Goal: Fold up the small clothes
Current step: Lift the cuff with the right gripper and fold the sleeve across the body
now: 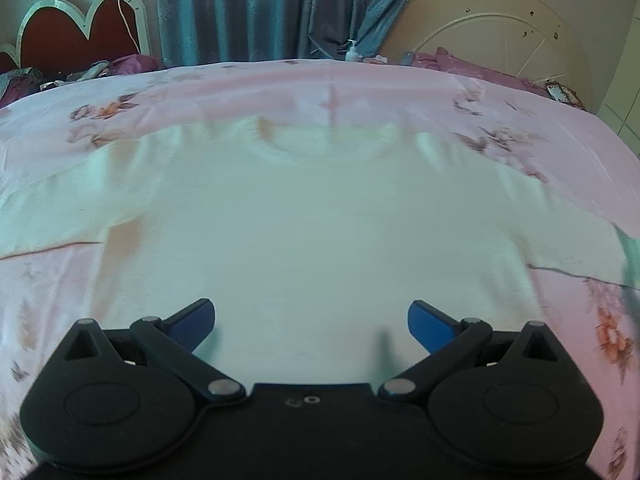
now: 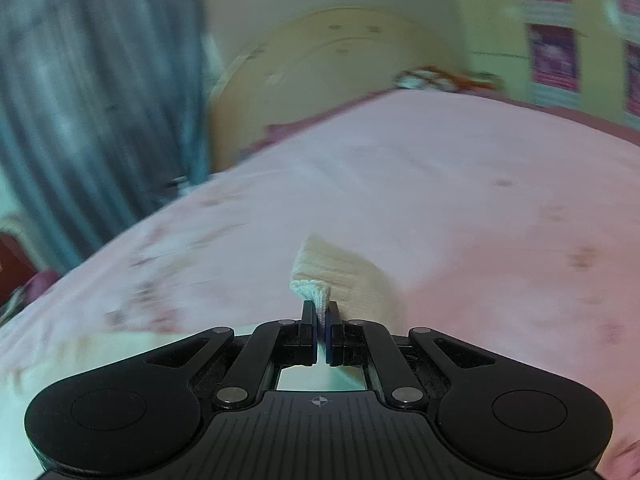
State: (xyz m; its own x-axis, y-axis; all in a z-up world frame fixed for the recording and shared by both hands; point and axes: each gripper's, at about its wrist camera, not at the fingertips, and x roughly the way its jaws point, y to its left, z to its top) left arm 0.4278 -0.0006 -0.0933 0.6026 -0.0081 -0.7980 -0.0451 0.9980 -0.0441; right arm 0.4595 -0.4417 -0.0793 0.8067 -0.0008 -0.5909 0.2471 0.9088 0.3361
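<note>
The white sweater [image 1: 320, 216] lies flat on the bed [image 1: 280, 80], neck toward 12 o'clock, ready for folding. The left gripper [image 1: 311, 320] hovers spread wide above its hem, while the right gripper [image 2: 322, 320] is closed tight on a knit edge [image 2: 312, 290], probably a sleeve, to carry it inward.

White sweater [image 1: 320, 216], pink floral bedsheet [image 1: 400, 84], blue curtain [image 1: 260, 8]

Black tool [image 1: 311, 322], blue pads [image 1: 430, 326], silver rivets.

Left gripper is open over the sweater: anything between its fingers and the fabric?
Nothing visible. The left gripper hangs open over the flat white sweater, with only bare fabric between its fingers. The right gripper is shut on a sweater edge.
</note>
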